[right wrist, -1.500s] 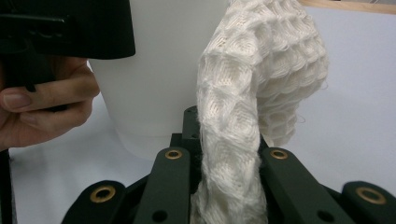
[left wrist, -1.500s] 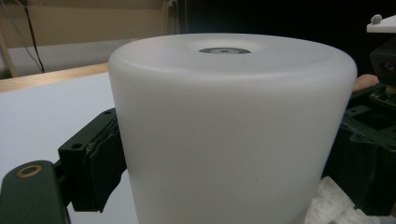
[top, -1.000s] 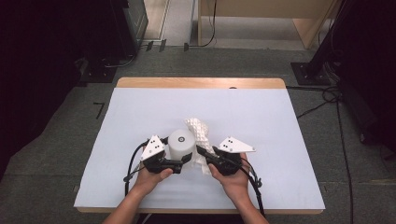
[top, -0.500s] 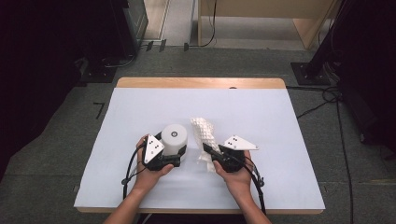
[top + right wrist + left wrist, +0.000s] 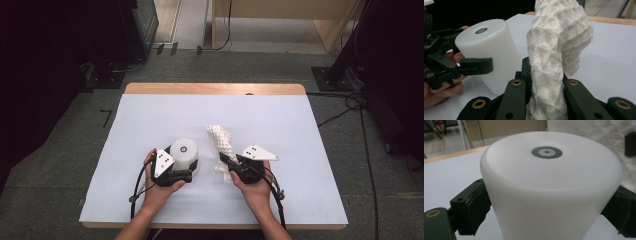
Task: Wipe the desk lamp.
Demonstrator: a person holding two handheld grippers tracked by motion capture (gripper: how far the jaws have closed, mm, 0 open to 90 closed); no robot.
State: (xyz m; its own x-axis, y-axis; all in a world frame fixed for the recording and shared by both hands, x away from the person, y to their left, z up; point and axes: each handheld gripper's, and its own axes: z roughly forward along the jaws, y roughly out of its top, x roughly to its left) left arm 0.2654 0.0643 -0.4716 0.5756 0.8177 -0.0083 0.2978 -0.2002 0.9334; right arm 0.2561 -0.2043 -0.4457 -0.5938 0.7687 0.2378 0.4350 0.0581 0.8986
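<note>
A white plastic cylinder (image 5: 184, 152) stands upright on the pale sheet, with a grey ring mark on its top (image 5: 547, 152). My left gripper (image 5: 187, 165) has its jaws on either side of the cylinder (image 5: 549, 195). The jaws have just been opening, and the pads sit close beside the wall without clearly pressing it. To the right, my right gripper (image 5: 225, 160) is shut on the lower end of a white knitted mesh cloth (image 5: 221, 140). The cloth (image 5: 559, 37) rises from between the jaws and droops over at the top. It stands apart from the cylinder (image 5: 491, 50).
A pale blue sheet (image 5: 280, 125) covers the wooden table (image 5: 215, 88). Cables trail from both grippers toward the near edge. Dark equipment and stands (image 5: 345, 60) are on the floor beyond the table.
The two hands have drawn apart. The cylinder has shifted slightly left and the cloth right, so the cloth no longer lies against the cylinder.
</note>
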